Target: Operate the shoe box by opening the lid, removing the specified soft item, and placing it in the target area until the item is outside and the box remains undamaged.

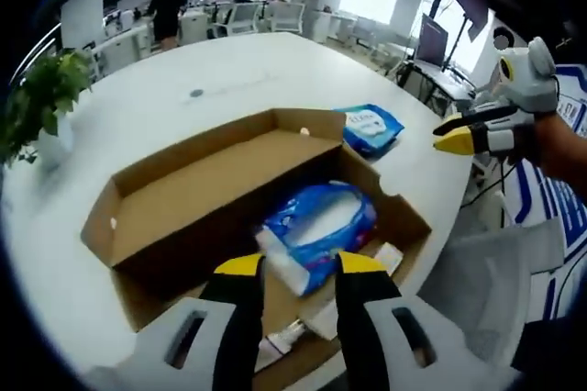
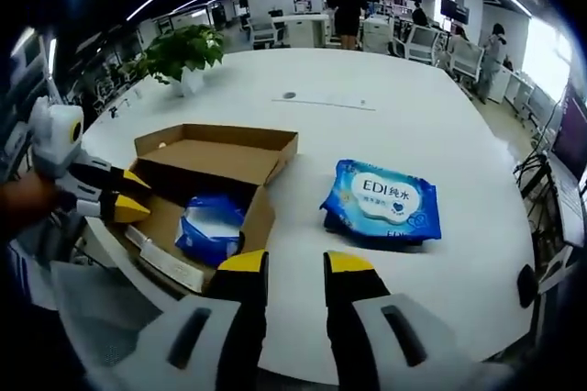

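At lower centre, the left claw (image 1: 301, 264) hid the wipes pack's (image 1: 318, 233) near end, and the shoe box's (image 1: 183, 217) front edge was cut off.

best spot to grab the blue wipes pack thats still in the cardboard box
Take the blue soft plastic wipes pack by its crinkled white end seam, the end nearest the left tongs. The open brown cardboard shoe box has its lid folded back, so come down from above, between the walls. The pack lies tilted, with that thin seam raised, which probably makes it easier to pinch than the fat middle.
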A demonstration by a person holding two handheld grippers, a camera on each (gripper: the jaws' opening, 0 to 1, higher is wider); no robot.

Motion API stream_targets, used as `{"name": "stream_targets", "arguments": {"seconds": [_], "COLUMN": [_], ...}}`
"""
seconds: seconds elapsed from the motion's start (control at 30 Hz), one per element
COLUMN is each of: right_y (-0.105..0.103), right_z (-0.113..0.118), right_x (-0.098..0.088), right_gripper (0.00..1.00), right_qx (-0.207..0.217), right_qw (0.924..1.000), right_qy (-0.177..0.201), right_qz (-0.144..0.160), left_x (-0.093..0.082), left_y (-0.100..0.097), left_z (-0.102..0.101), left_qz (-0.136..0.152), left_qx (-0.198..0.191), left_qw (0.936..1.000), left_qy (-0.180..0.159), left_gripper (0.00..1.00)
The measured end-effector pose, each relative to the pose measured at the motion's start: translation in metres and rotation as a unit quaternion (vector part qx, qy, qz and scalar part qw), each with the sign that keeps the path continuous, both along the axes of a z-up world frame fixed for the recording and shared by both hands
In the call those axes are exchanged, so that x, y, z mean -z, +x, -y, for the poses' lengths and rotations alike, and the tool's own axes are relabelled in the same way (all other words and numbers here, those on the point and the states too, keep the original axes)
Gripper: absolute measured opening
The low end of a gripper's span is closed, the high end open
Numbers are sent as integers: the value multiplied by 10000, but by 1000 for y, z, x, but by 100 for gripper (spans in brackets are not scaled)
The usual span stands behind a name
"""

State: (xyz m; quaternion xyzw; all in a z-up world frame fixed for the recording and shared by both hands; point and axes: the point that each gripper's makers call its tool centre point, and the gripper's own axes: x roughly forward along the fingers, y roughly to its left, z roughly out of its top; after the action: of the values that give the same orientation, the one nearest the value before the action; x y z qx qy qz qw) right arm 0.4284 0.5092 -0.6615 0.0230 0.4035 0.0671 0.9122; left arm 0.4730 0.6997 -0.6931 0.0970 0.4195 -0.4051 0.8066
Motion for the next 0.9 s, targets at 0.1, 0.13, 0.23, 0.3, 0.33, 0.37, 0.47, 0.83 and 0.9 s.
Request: {"name": "stream_targets", "arguments": {"seconds": [0.1,0.13,0.23,0.3,0.33,0.37,0.47,0.83,0.9], "right_y": [2,2,1,-1,-2,-2,-3,-2,-1], "right_z": [-5,-6,-9,-9,-9,-9,-7,-5,-5], "right_x": [2,3,5,7,8,9,10,14,15], "right_gripper": [22,22,22,22,22,22,22,22,21], "right_qx": [-79,-103,-171,-245,-280,-283,-305,-467,-490], "right_qw": [10000,9999,9998,9997,9996,9996,9995,9988,9987], "right_qy": [-3,-4,14,-13,-13,-10,14,3,18], "right_qz": [-20,-30,-61,-72,-92,-97,-112,-117,-119], "left_x": [6,12,19,28,31,36,43,60,63], "left_y": [3,4,11,11,11,12,14,24,28], "left_z": [8,5,9,9,10,11,12,20,20], "left_qz": [-241,-401,-231,-393,-489,-533,-546,-516,-454], "left_qx": [-217,-357,-294,-378,-469,-494,-547,-854,-931], "left_qw": [9991,9983,9992,9985,9976,9973,9970,9950,9946], "left_qy": [-286,-237,-112,-34,-103,-63,20,113,103], "left_gripper": [27,27,27,26,26,25,26,27,28]}}
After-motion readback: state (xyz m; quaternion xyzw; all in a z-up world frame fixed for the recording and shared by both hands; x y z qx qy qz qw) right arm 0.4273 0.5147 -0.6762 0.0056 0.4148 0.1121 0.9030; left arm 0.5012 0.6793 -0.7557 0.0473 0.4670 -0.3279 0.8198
